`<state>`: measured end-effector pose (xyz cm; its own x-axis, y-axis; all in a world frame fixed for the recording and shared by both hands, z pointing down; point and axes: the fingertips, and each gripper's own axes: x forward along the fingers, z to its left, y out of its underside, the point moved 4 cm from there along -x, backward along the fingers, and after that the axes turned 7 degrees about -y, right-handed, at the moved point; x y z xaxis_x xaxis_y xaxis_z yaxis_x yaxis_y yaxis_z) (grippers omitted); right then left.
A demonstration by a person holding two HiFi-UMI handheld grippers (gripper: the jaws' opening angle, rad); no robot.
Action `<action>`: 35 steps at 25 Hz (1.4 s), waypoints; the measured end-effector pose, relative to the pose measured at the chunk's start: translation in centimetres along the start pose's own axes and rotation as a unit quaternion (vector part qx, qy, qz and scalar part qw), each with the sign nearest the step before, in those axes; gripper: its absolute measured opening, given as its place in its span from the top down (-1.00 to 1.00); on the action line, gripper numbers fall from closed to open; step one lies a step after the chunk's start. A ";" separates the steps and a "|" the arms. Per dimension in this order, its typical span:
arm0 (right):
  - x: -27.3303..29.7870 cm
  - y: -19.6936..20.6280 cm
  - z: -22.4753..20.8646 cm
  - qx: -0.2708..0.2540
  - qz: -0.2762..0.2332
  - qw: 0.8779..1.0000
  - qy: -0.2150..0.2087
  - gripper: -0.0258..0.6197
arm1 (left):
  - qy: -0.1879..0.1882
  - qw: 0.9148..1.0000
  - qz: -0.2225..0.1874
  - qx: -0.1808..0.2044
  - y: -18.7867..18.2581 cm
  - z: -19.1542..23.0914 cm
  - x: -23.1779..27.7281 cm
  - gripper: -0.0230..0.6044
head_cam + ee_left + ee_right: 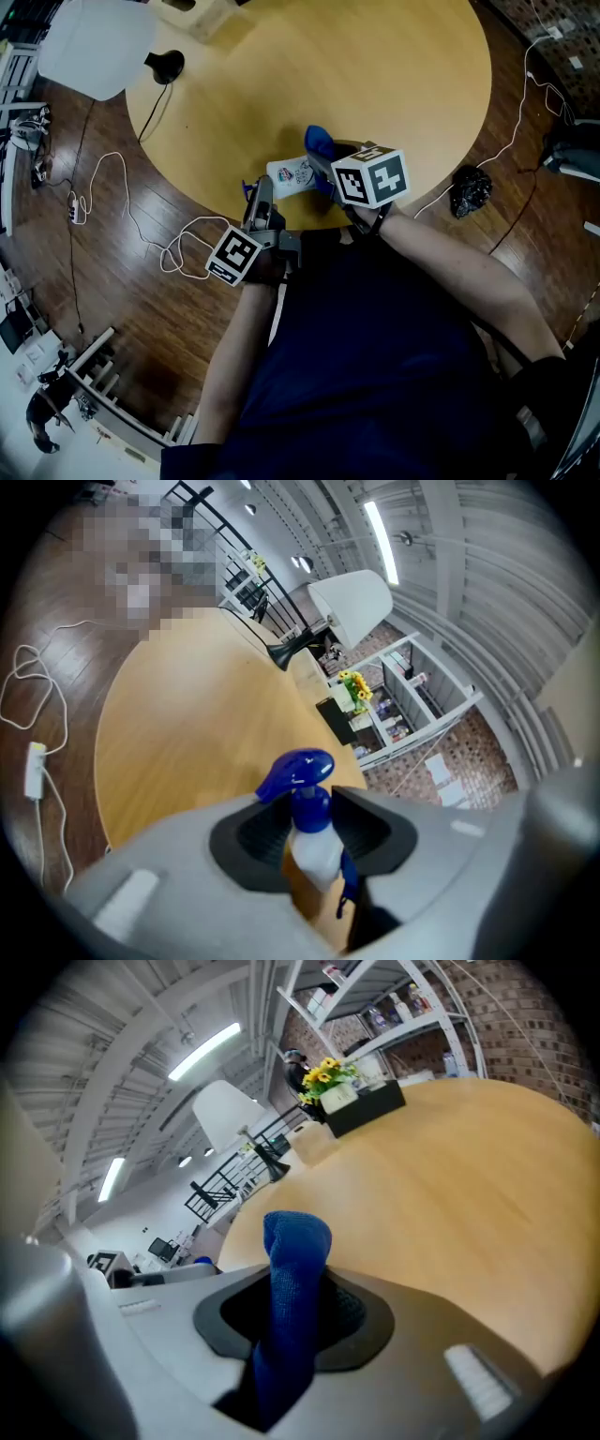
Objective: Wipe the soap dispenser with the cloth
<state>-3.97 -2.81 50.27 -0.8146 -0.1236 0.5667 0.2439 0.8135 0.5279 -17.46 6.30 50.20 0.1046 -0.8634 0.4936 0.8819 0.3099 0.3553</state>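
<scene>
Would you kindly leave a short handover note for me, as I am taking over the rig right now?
Left gripper: shut on the soap dispenser, just below its pump, over the table's near edge.
Right gripper: shut on the blue cloth, close by the dispenser's pump end.
Done: both things in hand.
Left: the wiping; how much is already wiped cannot be told.

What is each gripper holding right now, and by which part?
Left gripper: the soap dispenser, jaws shut on its neck just under the blue pump head. Right gripper: the blue cloth, pinched mid-length, a fold sticking out past the jaws.
</scene>
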 end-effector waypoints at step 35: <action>0.2 3.8 -4.9 0.022 0.048 0.998 0.016 0.59 | 0.006 0.998 0.035 0.053 0.4 0.3 0.8 0.48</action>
<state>-0.60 -2.51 55.46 -0.7707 -0.0613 0.6343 0.2961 0.8469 0.4416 -17.14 5.88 50.95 0.1709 -0.8423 0.5112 0.8184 0.4103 0.4024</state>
